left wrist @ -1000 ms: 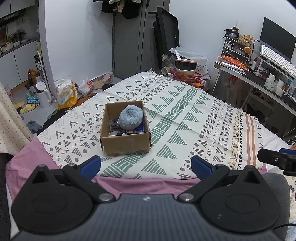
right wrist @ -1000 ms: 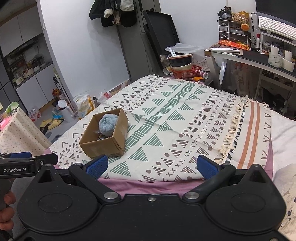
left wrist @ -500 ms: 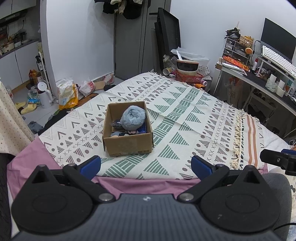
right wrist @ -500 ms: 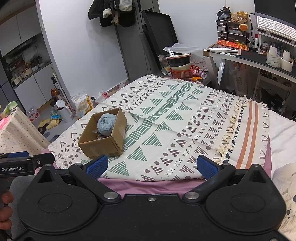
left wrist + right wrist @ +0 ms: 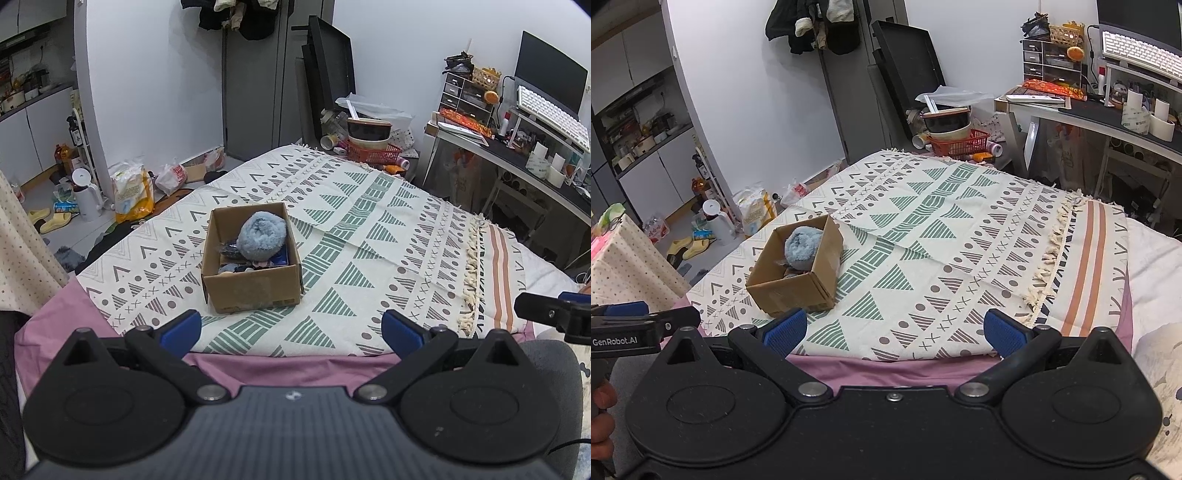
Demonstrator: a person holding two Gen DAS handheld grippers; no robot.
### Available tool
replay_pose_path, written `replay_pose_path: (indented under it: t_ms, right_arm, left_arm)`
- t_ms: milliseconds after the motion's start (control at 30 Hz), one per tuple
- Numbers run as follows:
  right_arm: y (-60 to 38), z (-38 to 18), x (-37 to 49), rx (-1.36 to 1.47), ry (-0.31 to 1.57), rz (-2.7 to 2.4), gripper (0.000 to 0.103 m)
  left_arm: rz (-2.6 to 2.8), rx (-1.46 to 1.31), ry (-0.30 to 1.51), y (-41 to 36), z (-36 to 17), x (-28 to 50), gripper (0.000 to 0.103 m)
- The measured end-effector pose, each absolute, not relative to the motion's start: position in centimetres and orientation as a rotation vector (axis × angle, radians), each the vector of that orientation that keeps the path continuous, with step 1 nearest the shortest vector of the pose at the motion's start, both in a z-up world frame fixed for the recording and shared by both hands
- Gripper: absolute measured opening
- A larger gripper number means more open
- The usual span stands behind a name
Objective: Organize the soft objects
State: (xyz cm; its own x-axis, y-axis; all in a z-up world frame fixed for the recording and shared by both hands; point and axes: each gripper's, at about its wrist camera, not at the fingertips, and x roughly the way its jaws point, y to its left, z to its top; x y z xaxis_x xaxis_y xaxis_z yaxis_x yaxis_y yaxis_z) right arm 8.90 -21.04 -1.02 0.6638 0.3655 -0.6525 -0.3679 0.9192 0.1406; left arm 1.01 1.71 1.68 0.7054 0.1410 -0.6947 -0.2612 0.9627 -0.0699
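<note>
A brown cardboard box (image 5: pixel 255 291) sits on the patterned blanket (image 5: pixel 369 236) near the bed's front left. A fluffy blue-grey soft ball (image 5: pixel 261 236) lies on top of darker small items inside it. The box (image 5: pixel 792 291) and the ball (image 5: pixel 802 246) also show in the right wrist view. My left gripper (image 5: pixel 291 328) is open and empty, held back from the bed's front edge, just short of the box. My right gripper (image 5: pixel 893 330) is open and empty, to the right of the box. Each gripper's finger shows at the edge of the other's view.
A pink sheet (image 5: pixel 280 369) shows under the blanket at the front edge. Bags, slippers and a white jug (image 5: pixel 86 195) lie on the floor at left. A red basket with bowls (image 5: pixel 371 146) stands past the bed. A cluttered desk (image 5: pixel 524 155) is at right.
Both grippers have drifted slightly towards the bed, so the box sits a little nearer and more central in the left wrist view. Both stay open and empty.
</note>
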Motion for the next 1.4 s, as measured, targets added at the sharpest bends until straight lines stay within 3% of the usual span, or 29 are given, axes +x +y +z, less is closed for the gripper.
replay_pose_path:
  t_ms: [1400]
  right_arm:
    - [-21.32, -0.94, 9.04, -0.001, 0.736, 0.402, 0.103]
  left_arm:
    - [0.215, -0.155, 0.757, 1.02, 2.05, 1.13, 0.103]
